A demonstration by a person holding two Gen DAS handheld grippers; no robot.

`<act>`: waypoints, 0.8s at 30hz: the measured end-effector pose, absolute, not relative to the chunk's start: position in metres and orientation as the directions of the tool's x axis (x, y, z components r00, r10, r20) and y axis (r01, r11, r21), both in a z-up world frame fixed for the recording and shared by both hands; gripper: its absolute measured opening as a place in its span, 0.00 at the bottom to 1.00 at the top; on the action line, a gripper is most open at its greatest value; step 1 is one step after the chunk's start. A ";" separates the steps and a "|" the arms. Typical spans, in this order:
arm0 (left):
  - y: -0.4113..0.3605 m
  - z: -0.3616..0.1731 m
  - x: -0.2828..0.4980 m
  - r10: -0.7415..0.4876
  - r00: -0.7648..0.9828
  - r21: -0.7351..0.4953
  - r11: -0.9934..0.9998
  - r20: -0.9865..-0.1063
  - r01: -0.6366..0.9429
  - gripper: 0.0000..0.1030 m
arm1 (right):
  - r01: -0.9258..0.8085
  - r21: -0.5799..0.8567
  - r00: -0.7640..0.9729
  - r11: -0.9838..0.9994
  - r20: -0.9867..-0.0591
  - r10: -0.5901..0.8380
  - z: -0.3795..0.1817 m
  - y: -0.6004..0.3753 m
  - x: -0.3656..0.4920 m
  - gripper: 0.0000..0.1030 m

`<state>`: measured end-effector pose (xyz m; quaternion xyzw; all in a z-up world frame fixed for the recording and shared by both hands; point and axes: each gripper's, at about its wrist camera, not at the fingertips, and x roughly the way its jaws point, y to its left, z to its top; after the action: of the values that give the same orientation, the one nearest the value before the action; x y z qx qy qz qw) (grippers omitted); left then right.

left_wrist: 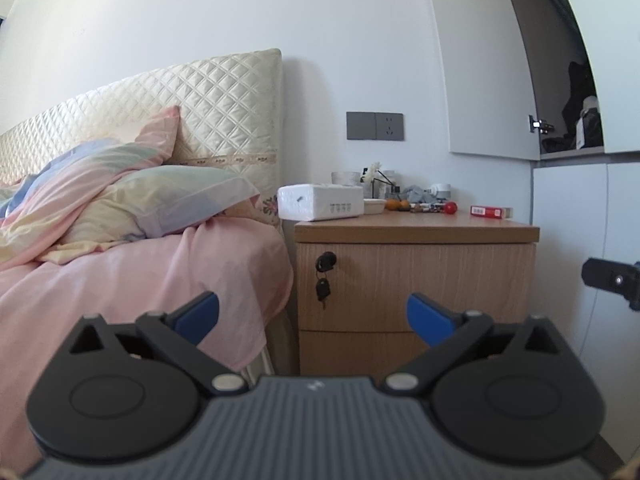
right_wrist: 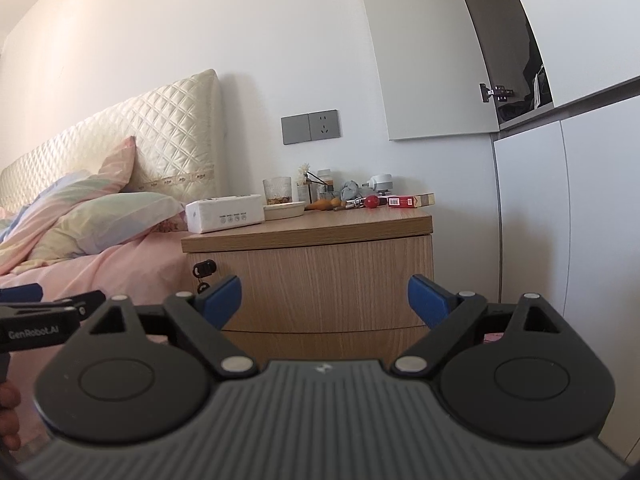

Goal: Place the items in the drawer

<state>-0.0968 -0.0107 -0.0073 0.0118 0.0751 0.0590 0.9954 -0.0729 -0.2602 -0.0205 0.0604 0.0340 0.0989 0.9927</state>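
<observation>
A wooden nightstand [left_wrist: 416, 230] [right_wrist: 308, 230] stands beside the bed. Its top drawer [left_wrist: 424, 286] [right_wrist: 328, 280] is closed, with a key [left_wrist: 323, 290] hanging from its lock. On top lie a white tissue pack [left_wrist: 320, 202] [right_wrist: 225, 214], a red box [left_wrist: 491, 211] [right_wrist: 406, 201], a red ball [left_wrist: 451, 208] [right_wrist: 372, 201], small oranges [left_wrist: 396, 204] and other small items. My left gripper [left_wrist: 313, 316] is open and empty, facing the drawer front. My right gripper [right_wrist: 325, 300] is open and empty, also short of the drawer.
A bed with pink sheets [left_wrist: 140, 280] and pillows [left_wrist: 152, 200] lies to the left. A white wardrobe [right_wrist: 560, 200] stands to the right, its upper door [left_wrist: 488, 80] open. A grey wall socket [left_wrist: 375, 125] sits above the nightstand.
</observation>
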 end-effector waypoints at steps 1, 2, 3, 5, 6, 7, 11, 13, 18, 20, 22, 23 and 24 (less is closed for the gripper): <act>-0.010 -0.008 -0.097 0.119 0.982 0.031 0.993 -0.148 -0.116 0.99 | -0.191 0.126 0.979 0.974 -0.054 0.199 -0.020 -0.260 -0.073 0.89; -0.010 -0.008 -0.097 0.119 0.982 0.031 0.993 -0.148 -0.116 1.00 | -0.191 0.124 0.979 0.974 -0.053 0.198 -0.020 -0.259 -0.073 0.89; -0.009 -0.008 -0.098 0.118 0.982 0.031 0.993 -0.149 -0.115 0.99 | -0.191 0.121 0.979 0.974 -0.054 0.199 -0.020 -0.259 -0.073 0.89; -0.008 -0.009 -0.098 0.117 0.982 0.031 0.993 -0.150 -0.113 0.99 | -0.193 0.119 0.978 0.974 -0.056 0.201 -0.019 -0.258 -0.073 0.89; -0.008 -0.009 -0.098 0.116 0.982 0.030 0.993 -0.150 -0.113 0.99 | -0.194 0.118 0.978 0.974 -0.057 0.202 -0.019 -0.258 -0.073 0.89; -0.008 -0.009 -0.098 0.116 0.982 0.031 0.993 -0.151 -0.113 0.99 | -0.194 0.115 0.978 0.974 -0.058 0.202 -0.019 -0.257 -0.074 0.89; -0.008 -0.009 -0.099 0.126 0.980 0.046 0.992 -0.152 -0.120 0.99 | -0.196 0.113 0.977 0.974 -0.059 0.204 -0.020 -0.255 -0.074 0.89; -0.008 -0.010 -0.099 0.123 0.980 0.047 0.992 -0.154 -0.117 0.99 | -0.196 0.109 0.977 0.974 -0.058 0.203 -0.020 -0.255 -0.075 0.89; -0.008 -0.011 -0.101 0.119 0.981 0.045 0.993 -0.155 -0.113 0.99 | -0.195 0.107 0.978 0.975 -0.059 0.202 -0.020 -0.254 -0.076 0.89; -0.008 -0.011 -0.101 0.114 0.981 0.041 0.993 -0.156 -0.109 0.99 | -0.196 0.105 0.977 0.975 -0.060 0.203 -0.020 -0.254 -0.076 0.89; -0.008 -0.010 -0.101 0.114 0.981 0.040 0.993 -0.157 -0.109 0.99 | -0.196 0.106 0.978 0.975 -0.058 0.202 -0.020 -0.254 -0.076 0.89; -0.008 -0.010 -0.102 0.113 0.981 0.039 0.993 -0.158 -0.108 0.99 | -0.194 0.106 0.978 0.975 -0.056 0.201 -0.020 -0.254 -0.077 0.89; -0.007 -0.011 -0.102 0.112 0.981 0.038 0.993 -0.159 -0.108 0.99 | -0.194 0.105 0.978 0.975 -0.055 0.201 -0.019 -0.254 -0.077 0.89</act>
<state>-0.1018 -0.0075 -0.0105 0.0145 0.0806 0.0553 0.9951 -0.0769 -0.2539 -0.0195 0.0496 0.0328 0.0993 0.9933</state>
